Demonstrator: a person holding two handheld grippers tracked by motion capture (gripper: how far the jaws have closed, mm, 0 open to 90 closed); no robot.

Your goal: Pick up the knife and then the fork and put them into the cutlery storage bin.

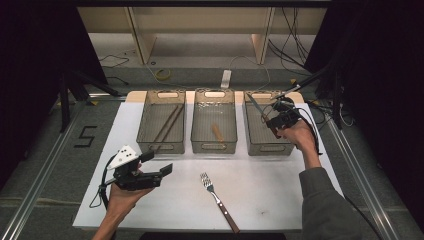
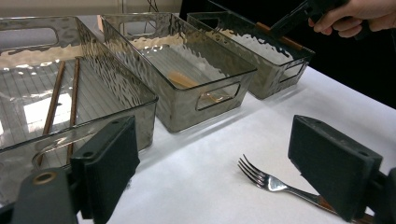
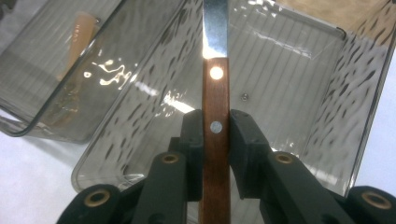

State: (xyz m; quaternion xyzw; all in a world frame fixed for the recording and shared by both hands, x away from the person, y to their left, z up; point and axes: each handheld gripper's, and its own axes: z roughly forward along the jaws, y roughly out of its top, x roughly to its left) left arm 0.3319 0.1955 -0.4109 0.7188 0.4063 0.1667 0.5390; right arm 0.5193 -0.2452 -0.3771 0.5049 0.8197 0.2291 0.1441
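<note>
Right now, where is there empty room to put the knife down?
The right bin under the knife is bare. White table lies free between fork and sleeve. The left bin holds chopsticks; the middle bin a wooden piece.

Probably a lab, black curtains (image 1: 30,60), floor cables (image 1: 295,40), taped number (image 1: 85,136)

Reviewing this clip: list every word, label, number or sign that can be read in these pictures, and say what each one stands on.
"5": a dark numeral marked on the grey floor left of the white table, in the high view.
Nothing else is legible: the three clear bins, the fork, the knife held in the right gripper and the left gripper bear no readable text or brand.
</note>
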